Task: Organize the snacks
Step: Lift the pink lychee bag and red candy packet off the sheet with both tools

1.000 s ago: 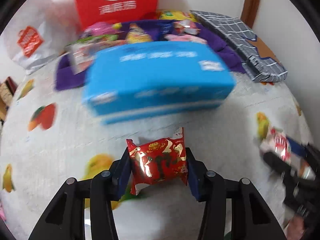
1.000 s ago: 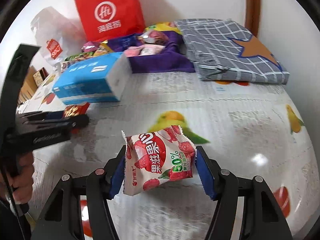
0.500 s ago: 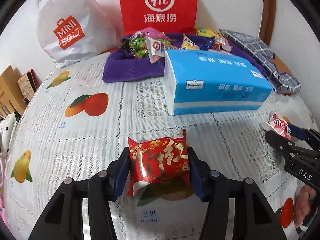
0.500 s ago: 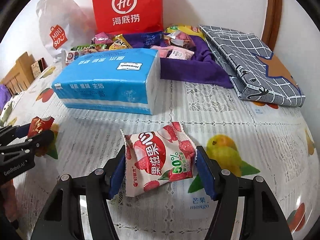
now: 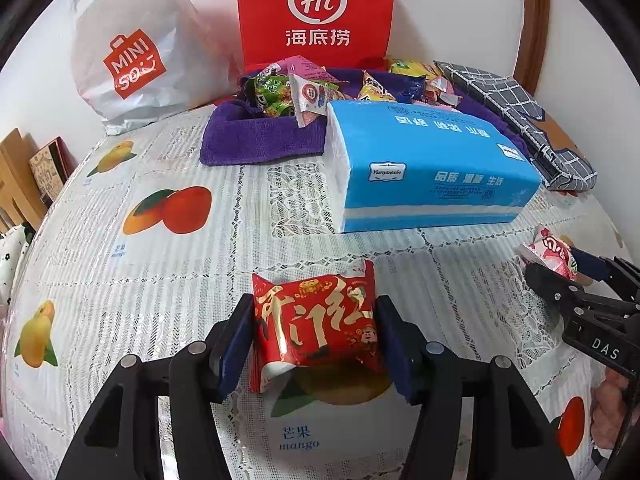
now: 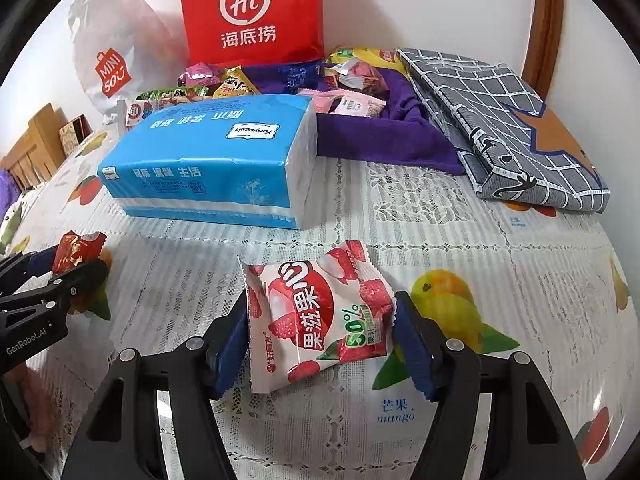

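My left gripper (image 5: 316,336) is shut on a red and gold snack packet (image 5: 316,324) and holds it just above the tablecloth. My right gripper (image 6: 320,332) is shut on a white and red lychee jelly packet (image 6: 316,320). Each gripper shows in the other's view: the right gripper (image 5: 560,268) at the right edge, the left gripper (image 6: 76,260) at the left edge. A heap of snack packets (image 5: 304,88) lies on a purple towel (image 5: 256,140) at the back; it also shows in the right wrist view (image 6: 348,76).
A blue tissue pack (image 5: 424,172) lies between the grippers and the towel. Behind stand a red paper bag (image 5: 316,12) and a white plastic bag (image 5: 132,64). A folded grey checked cloth (image 6: 504,128) lies at the back right. Wooden items (image 5: 20,176) are at the left edge.
Both grippers have pulled back from the tissue pack and swung to face it squarely, each still holding its packet. The views have steadied.
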### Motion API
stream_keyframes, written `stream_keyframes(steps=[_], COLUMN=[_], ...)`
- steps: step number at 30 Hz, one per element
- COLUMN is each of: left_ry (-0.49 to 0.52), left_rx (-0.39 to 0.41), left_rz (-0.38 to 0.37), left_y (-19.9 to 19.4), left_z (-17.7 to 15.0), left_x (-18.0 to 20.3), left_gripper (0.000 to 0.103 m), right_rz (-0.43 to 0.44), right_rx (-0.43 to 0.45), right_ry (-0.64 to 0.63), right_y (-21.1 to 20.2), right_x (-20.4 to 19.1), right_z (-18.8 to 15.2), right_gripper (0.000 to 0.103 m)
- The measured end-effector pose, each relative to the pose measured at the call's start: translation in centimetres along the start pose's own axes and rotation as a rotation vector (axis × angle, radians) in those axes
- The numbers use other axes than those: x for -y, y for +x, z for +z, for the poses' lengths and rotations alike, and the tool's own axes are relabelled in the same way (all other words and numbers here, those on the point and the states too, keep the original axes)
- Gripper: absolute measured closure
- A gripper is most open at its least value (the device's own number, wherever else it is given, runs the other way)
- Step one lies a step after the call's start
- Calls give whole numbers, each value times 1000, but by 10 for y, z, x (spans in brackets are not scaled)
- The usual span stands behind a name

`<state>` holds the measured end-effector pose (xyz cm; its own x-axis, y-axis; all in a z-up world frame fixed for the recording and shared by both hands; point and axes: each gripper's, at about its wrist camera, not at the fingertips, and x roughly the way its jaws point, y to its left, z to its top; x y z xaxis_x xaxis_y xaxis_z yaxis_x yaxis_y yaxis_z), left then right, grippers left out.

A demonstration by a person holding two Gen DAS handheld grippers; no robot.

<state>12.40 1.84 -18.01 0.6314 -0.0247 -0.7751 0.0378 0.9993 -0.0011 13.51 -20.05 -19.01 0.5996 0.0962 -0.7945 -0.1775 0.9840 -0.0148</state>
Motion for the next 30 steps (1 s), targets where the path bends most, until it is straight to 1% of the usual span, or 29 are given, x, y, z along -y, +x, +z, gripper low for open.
stream_keyframes(steps=[4,8,21,22,23,30], left_ry=[-1,12,12,12,10,-1], left_rx=[0,-5,-4,-3,2,-2], left_rz=[-1,-7,-8,-10,-14,-30], left_y=[0,1,1,0,-1,-3], left_z=[0,0,0,0,0,1], left_x=[1,4,4,3,3,-4], left_gripper=[46,41,41,44,49,55], right_rz=[5,2,2,2,1,17], right_rx=[-1,-1,-1,-1,-1,10], right_ry=[0,-1,-1,-1,-1,14], right_y=[1,1,1,1,1,-2], right_x=[0,0,0,0,0,3], right_z=[0,0,1,1,0,0], right_gripper=[34,34,34,34,34,41])
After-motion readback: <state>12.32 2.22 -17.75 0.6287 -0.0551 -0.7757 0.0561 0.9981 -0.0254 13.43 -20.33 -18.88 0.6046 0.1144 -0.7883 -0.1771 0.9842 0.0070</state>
